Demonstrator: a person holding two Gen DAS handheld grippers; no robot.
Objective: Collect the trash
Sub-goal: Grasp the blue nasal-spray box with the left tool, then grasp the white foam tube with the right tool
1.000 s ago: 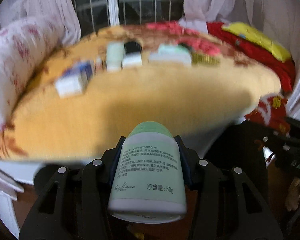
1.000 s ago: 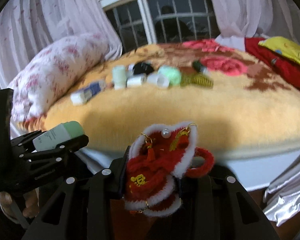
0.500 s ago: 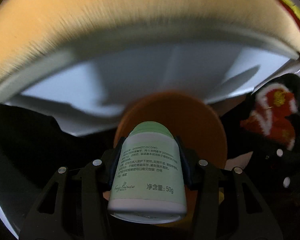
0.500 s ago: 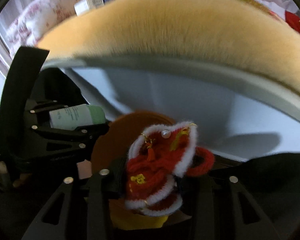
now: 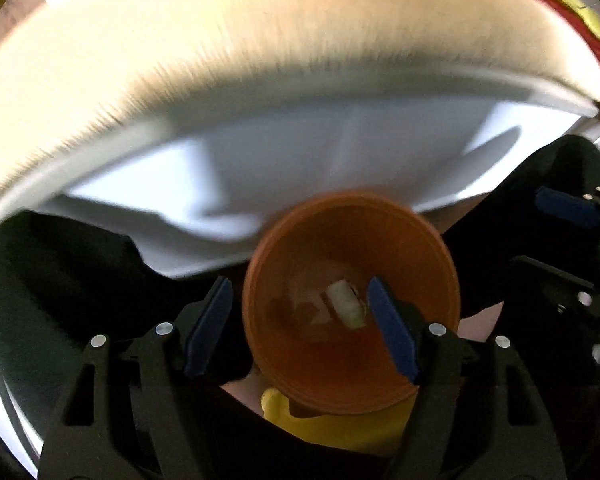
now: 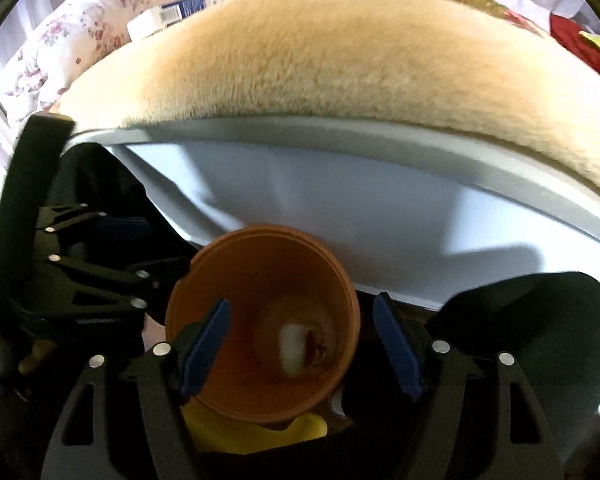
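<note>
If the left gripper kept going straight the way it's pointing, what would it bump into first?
Probably the orange bucket. The left gripper, jaws open and empty, points down into its mouth, so it would likely reach the pale bottle lying at the bottom, though depth is hard to judge.

Strong light from above washes the furry tan blanket point(image 5: 260, 40) almost white in the left wrist view, where motion blur streaks its fringe and smears the orange bin point(image 5: 352, 300). The right wrist view is sharper on the blanket point(image 6: 340, 60), though the pale item in the bin point(image 6: 260, 336) is blurred. A soft shadow falls on the white bed side point(image 6: 380, 220). Lower corners sink into darkness. Fisheye distortion bows the bed edge, and a black vignette rings both frames.
</note>
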